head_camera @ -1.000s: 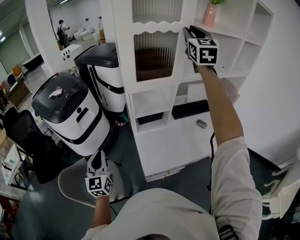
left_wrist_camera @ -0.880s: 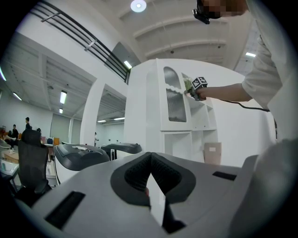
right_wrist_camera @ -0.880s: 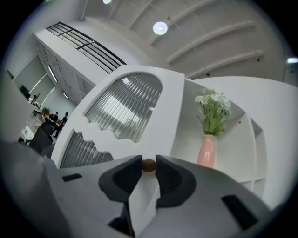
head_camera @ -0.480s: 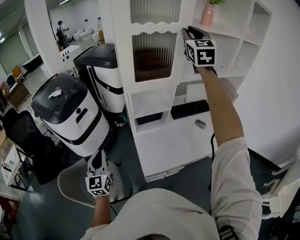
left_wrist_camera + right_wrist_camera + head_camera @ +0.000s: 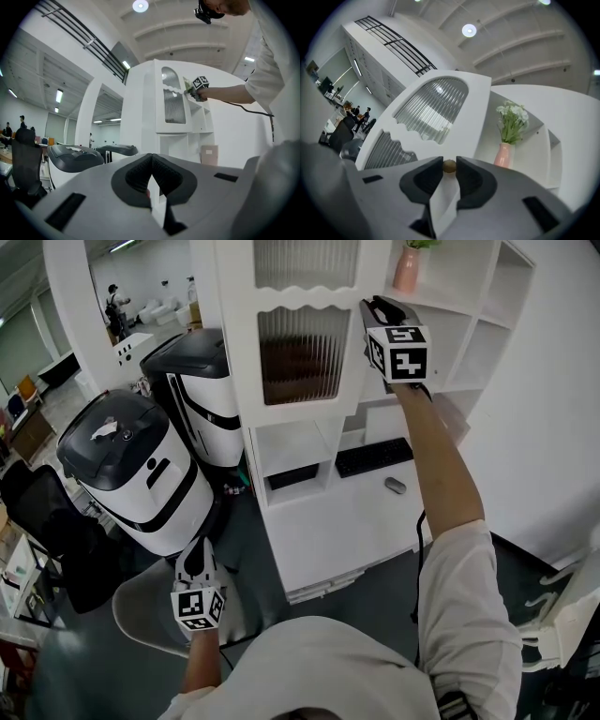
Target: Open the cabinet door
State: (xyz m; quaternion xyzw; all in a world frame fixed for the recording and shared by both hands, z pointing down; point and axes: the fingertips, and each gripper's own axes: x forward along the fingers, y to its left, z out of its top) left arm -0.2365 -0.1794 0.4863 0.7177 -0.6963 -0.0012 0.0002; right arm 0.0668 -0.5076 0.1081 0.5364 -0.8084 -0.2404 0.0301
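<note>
In the left half of the head view, two bulky white machines with black domed lids (image 5: 127, 460) stand on the floor, one behind the other. Low in the frame and left of centre, the left gripper (image 5: 195, 557) hangs well apart from the furniture, above a grey rounded seat (image 5: 145, 615). The left gripper view shows its dark ribbed jaws brought together tip to tip, with nothing between them.

At the centre rises a tall white cabinet (image 5: 234, 381). Its white cabinet door with two ribbed glass panes (image 5: 305, 352) fills the upper middle of the head view, and a scalloped white bar divides the panes. The right gripper (image 5: 372, 306) is at the door's right edge, raised on a bare arm that reaches up from the lower right. In the right gripper view its jaws are clamped on a small round brass-coloured knob (image 5: 449, 166). The knob sits on the door's white frame at the lower centre of that view, and the ribbed panes run off to the upper left. I cannot tell whether the door is flush with the cabinet or slightly ajar.

To the right are open white shelves (image 5: 487, 306). A pink vase of green and white flowers (image 5: 407, 268) stands on the top one, near the right gripper. Below, right of centre, a black keyboard (image 5: 373, 457) and a small grey mouse (image 5: 395, 486) lie on the white table (image 5: 347, 521), the mouse just beside the keyboard's right end.
</note>
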